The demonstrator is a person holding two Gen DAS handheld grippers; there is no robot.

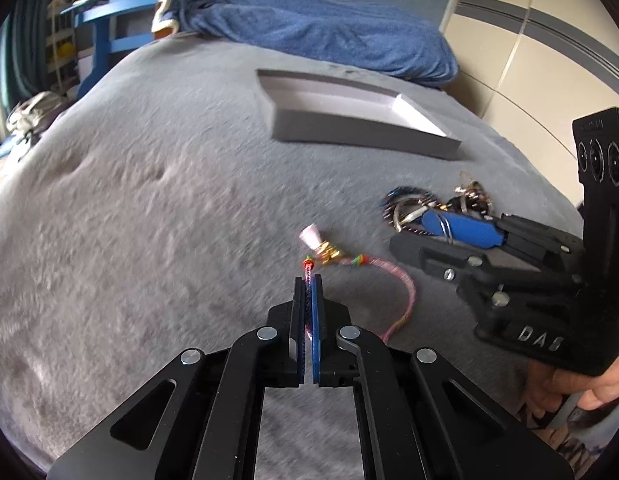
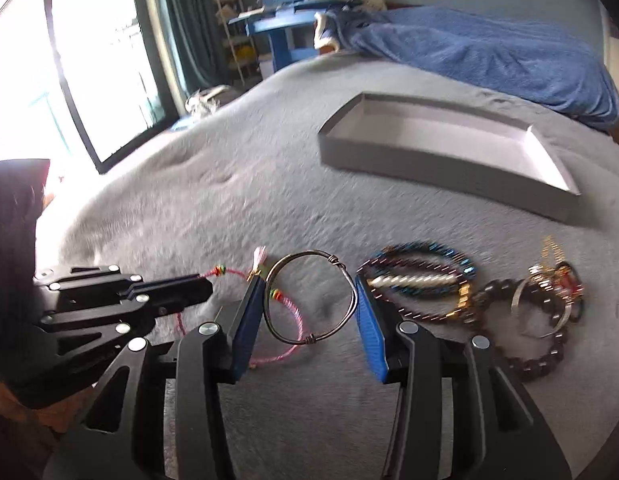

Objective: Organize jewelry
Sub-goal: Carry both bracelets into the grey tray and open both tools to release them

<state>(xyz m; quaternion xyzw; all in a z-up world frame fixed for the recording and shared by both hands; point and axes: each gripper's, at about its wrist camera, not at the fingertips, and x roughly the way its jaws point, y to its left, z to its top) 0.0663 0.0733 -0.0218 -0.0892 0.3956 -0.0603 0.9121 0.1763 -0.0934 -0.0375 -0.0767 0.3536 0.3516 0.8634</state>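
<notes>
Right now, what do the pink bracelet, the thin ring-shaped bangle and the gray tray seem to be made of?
Pink bracelet: looks like braided cord or thread, limp and curving, with small colored beads and a tassel. The left tongs are shut on it.
Thin bangle: probably dark metal wire, rigid, with wrapped joints, lying between the open right tongs.
Gray tray: likely matte cardboard, with thin flat walls.

Pink woven cord bracelet [image 1: 401, 296] with red, green and yellow beads, gold charm and pale tassel, lying curved on the grey blanket, one end pinched in the left gripper [image 1: 308, 280]. Thin dark wire bangle [image 2: 309, 298] flat on the blanket, overlapping the cord. Blue beaded bangle [image 2: 419, 270], pearl-and-gold piece and dark chunky bead bracelet [image 2: 537, 354] clustered just beside. Grey shallow tray [image 2: 445, 166] further back, upright, nothing visible inside.
</notes>
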